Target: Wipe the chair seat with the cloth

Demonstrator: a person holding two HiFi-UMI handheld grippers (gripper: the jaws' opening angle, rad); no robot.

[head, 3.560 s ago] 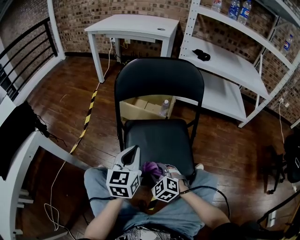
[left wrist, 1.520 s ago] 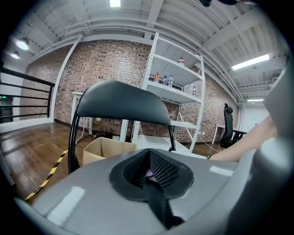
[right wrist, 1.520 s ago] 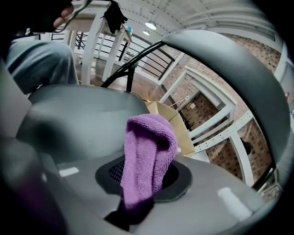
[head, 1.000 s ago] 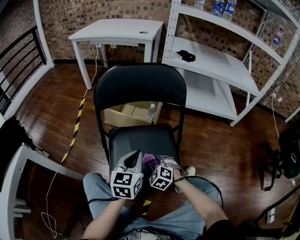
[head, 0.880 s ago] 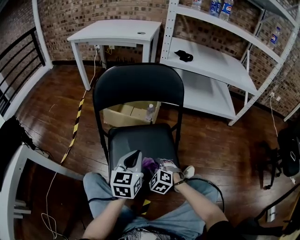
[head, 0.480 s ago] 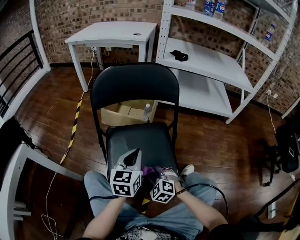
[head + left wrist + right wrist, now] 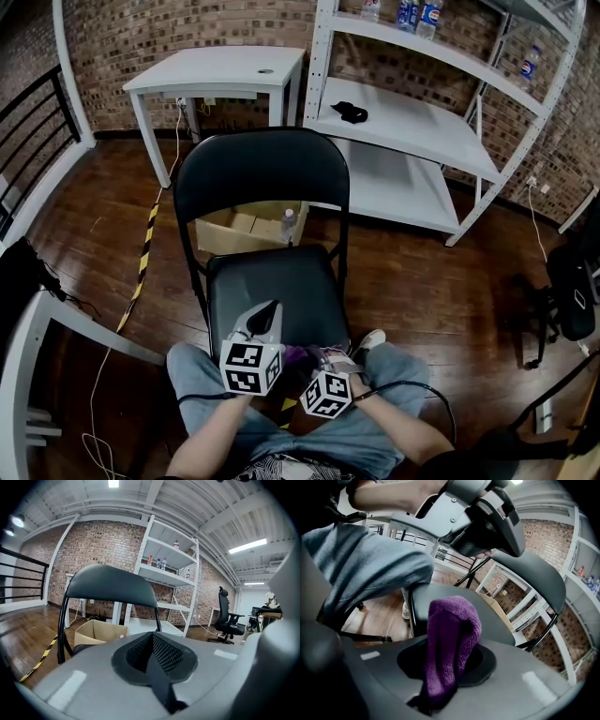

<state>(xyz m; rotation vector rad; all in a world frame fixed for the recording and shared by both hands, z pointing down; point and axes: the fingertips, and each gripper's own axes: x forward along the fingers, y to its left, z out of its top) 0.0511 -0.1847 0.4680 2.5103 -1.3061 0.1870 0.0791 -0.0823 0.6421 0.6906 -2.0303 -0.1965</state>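
The purple cloth [image 7: 454,625] is clamped in the shut right gripper [image 7: 445,667], at the front edge of the black chair seat [image 7: 277,286] between the person's knees. Just left of it, the left gripper [image 7: 269,317] has its jaws together on nothing, over the seat's front. The seat is bare from there to the backrest [image 7: 261,173]. A cardboard box [image 7: 239,230] sits behind the chair, with a white desk [image 7: 216,70] and shelving [image 7: 422,127] beyond.

The left gripper [image 7: 266,315] sits over the black chair seat [image 7: 277,281] at its front edge. Beside it, the right gripper [image 7: 315,360] carries a purple cloth [image 7: 300,354].
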